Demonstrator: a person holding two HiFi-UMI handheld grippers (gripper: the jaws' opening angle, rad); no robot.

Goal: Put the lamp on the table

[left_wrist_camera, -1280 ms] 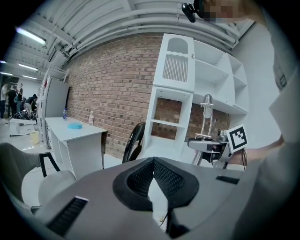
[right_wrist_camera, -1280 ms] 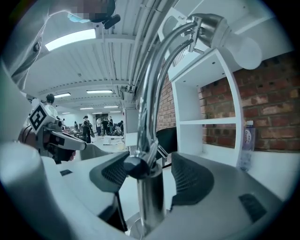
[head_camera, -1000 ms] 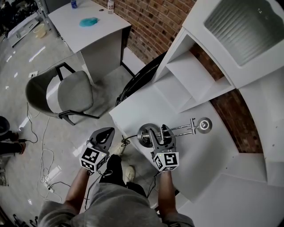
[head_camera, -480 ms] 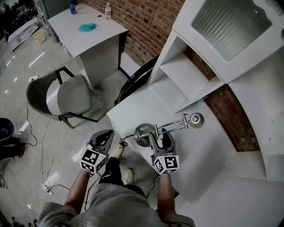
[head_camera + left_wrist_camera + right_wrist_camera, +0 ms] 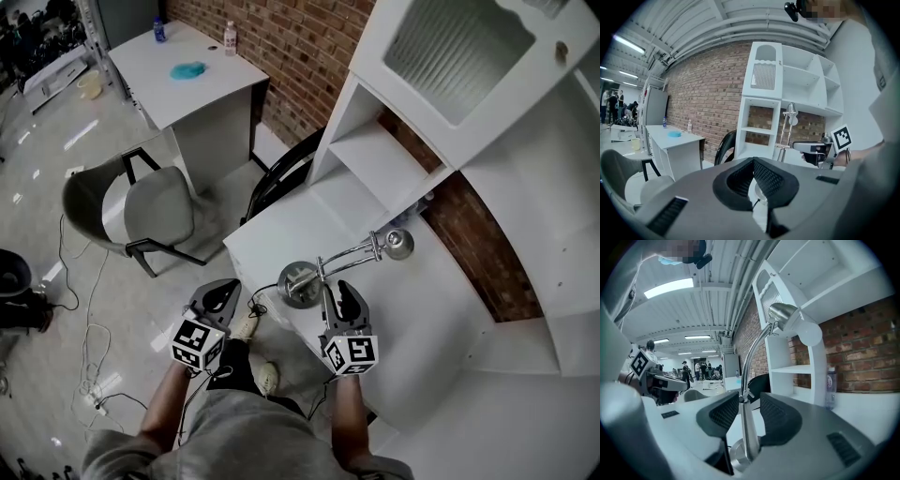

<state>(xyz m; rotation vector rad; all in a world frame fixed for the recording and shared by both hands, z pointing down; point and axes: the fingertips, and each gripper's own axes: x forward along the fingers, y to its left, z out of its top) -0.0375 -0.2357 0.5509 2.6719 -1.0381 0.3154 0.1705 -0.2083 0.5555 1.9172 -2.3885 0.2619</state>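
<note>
Now the right gripper (image 5: pixel 336 291) reaches forward, nearly level. Its jaws have just been closing around the upright stem of the chrome desk lamp (image 5: pixel 352 251), with slim gaps showing on either side. The lamp's base sits at the white desk's (image 5: pixel 281 230) near edge. The left gripper (image 5: pixel 223 286), jaws together and empty, hovers left of the desk.

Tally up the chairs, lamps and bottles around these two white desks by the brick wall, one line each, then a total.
Chairs: 2 (grey chair, black chair)
Lamps: 1 (lamp)
Bottles: 3 (blue bottle, clear bottle, third bottle)
Total: 6
</note>
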